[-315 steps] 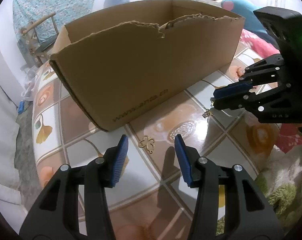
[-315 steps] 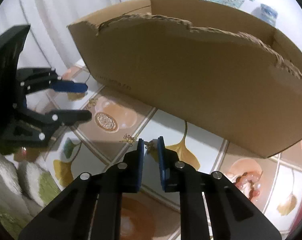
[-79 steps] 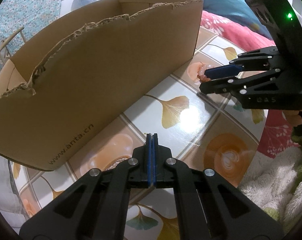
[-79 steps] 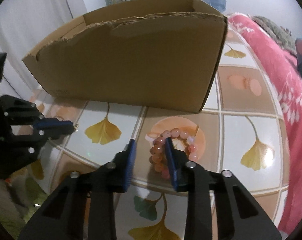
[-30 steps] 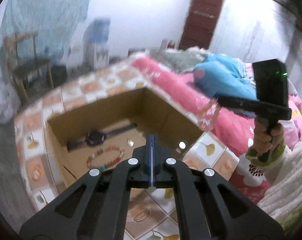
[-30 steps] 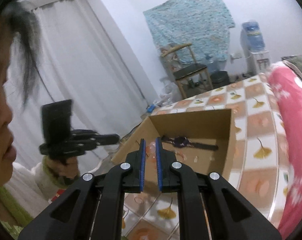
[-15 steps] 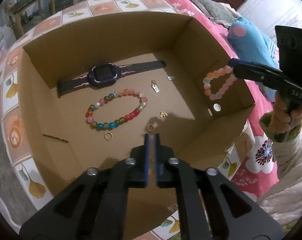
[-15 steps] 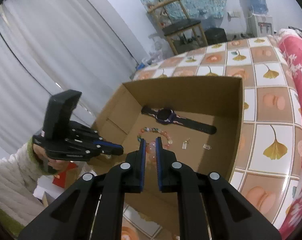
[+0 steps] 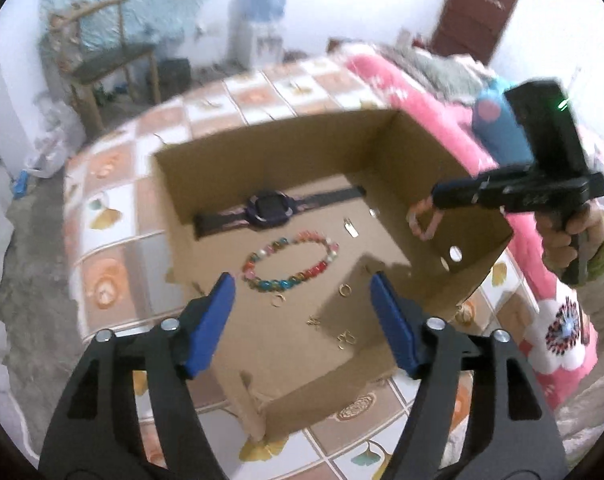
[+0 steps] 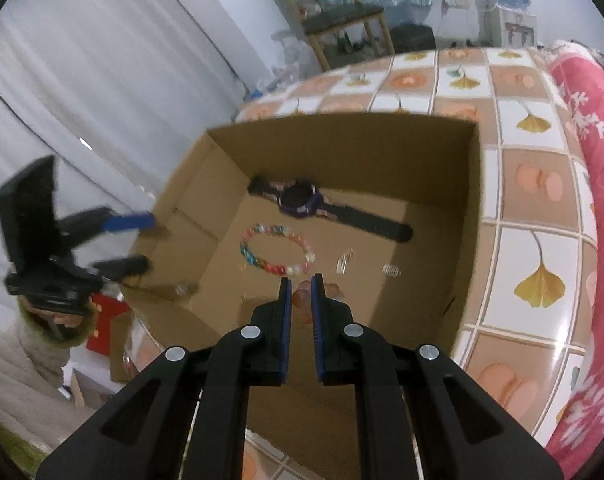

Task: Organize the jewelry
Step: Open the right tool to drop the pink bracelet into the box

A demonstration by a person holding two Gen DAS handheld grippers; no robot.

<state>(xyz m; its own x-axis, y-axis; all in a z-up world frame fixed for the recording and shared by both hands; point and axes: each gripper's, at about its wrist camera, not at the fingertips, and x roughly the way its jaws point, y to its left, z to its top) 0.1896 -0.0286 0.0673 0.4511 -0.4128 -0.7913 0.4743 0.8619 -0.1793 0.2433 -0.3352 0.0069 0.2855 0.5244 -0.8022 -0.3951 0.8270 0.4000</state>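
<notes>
So both grippers were over the open cardboard box (image 9: 398, 168), which sat on the tiled tabletop (image 9: 113, 240) w/ ginkgo-leaf print.

Left gripper (image 9: 302, 316): jaws had just been opening, blue pads wide apart, nothing btwn them. Below the gap, on the box floor near the front wall, lay a gold clover charm (image 9: 345, 338) and a smaller gold charm (image 9: 313, 321) beside it.

Right gripper (image 10: 300, 300): jaws nearly together, clamped on the pink bead bracelet (image 9: 424, 222). In the left wrist view the bracelet hung as a loop from the tips, inside the box by its right wall, clear of the floor. In the right wrist view only a few peach beads showed btwn and under the pads. A hand (image 9: 562, 236) in a fuzzy cream sleeve w/ green cuff held the handle; green LED lit on the unit.

Rest of box contents, all flat on the floor:
- purple-faced watch (image 9: 271, 208) w/ dark strap, along the far wall
- multicolour bead bracelet (image 9: 289, 260) mid-floor, just in front of the watch
- two small gold rings (image 9: 277, 300) just in front of that bracelet, slightly apart
- small silver pendant (image 9: 352, 228) and another tiny silver piece (image 10: 390, 270) toward the right wall

Pink floral blanket (image 9: 418, 96) ran along the table's right side. Left view was motion-blurred, so fine detail on the small pieces was unclear.
</notes>
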